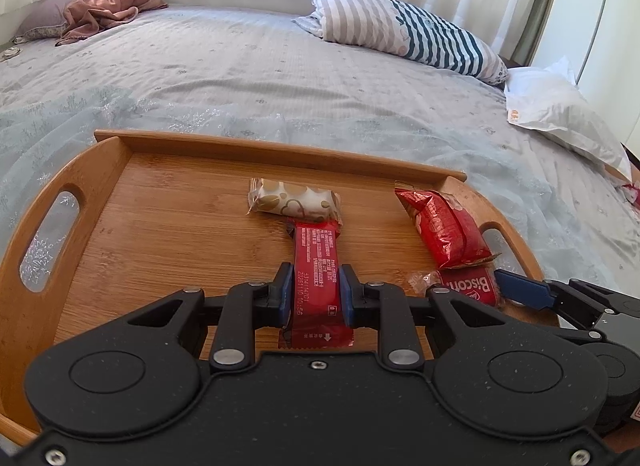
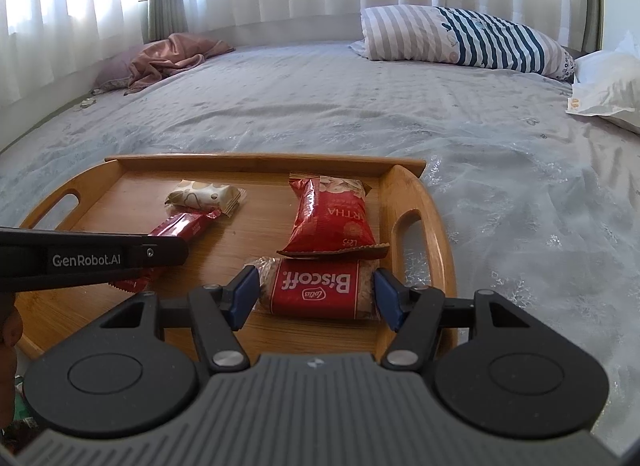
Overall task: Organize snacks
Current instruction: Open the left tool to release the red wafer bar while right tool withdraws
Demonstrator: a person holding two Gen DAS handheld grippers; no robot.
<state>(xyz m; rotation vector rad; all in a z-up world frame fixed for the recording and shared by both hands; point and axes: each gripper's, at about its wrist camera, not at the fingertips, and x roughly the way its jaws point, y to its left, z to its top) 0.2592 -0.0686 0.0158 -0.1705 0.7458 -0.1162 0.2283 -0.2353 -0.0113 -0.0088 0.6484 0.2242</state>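
Note:
A wooden tray (image 1: 168, 234) lies on the bed and holds several snacks. My left gripper (image 1: 316, 292) has its blue pads against both sides of a long red bar (image 1: 316, 262), which rests on the tray. A white and gold wrapped snack (image 1: 294, 201) lies just beyond the bar. A red snack bag (image 1: 440, 225) lies at the right. My right gripper (image 2: 316, 296) stands around the Biscoff pack (image 2: 316, 290) on the tray (image 2: 432, 221), its jaws at the pack's two ends, with small gaps showing. The red bag (image 2: 332, 217) lies right behind the pack.
The tray sits on a grey bedspread (image 1: 280, 77). A striped pillow (image 1: 408, 29) and a white plastic bag (image 1: 560, 113) lie at the far right. A pink cloth (image 1: 104, 9) lies at the far left. Curtains hang behind the bed.

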